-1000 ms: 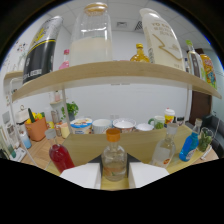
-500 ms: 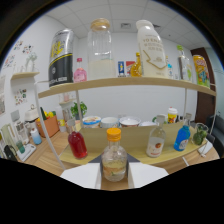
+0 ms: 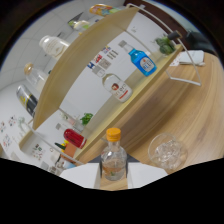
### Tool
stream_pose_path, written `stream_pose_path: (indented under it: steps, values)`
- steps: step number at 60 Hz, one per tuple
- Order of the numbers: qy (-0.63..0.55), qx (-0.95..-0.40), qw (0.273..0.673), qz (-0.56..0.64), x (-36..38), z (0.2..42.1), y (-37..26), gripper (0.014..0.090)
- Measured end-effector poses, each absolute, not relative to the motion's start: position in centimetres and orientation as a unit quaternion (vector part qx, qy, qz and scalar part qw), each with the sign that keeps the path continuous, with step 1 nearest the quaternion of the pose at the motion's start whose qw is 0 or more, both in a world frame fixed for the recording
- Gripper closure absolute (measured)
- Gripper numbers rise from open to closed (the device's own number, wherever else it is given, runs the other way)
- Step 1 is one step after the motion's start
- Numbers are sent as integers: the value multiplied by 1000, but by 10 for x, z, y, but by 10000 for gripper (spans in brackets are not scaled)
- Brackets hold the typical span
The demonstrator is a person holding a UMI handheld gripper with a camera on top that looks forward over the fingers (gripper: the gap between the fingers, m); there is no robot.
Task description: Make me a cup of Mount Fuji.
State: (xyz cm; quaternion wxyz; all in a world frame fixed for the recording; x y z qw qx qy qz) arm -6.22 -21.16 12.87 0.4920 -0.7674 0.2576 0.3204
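A small clear bottle with an orange cap (image 3: 113, 159) sits between my two white fingers (image 3: 80, 175), which press on its sides; my gripper (image 3: 114, 176) is shut on it. The whole view is rolled hard to one side, so the bottle is tipped along with the gripper. Just right of the bottle, on the wooden table (image 3: 200, 115), stands a clear glass holding ice (image 3: 168, 150). Beyond the fingers a wooden shelf (image 3: 95, 60) runs slantwise.
Along the table's back stand a blue bottle (image 3: 142, 61), a clear bottle with a red label (image 3: 118, 88), a red bottle (image 3: 75, 137) and a green plant (image 3: 87, 119). A green bottle (image 3: 164, 45) and a wire rack (image 3: 165, 30) lie farther off. Large jars (image 3: 50, 45) top the shelf.
The gripper has rolled sharply with the orange-capped bottle in it, tilting the whole scene. A glass with ice has come into view beside the bottle.
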Motion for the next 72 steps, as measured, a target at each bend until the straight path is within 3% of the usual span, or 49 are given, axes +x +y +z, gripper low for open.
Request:
stream_pose_path:
  steps: [13,32,42,50,61,66,72]
  values:
    - [415,-645,398,503,-64,135,-207,695]
    - [528,-476,292,640,-58,141,-206,693]
    - [533,-476,284,640,-58,137,-210,695]
    - [493,-538,327,600,-64,144,-210,693]
    - [331,-690,476,434,-71,177,-213,691]
    - [245,-726,546,338,-79,195,-212,690]
    - [152,-754,587,253,-102,199,-210,691]
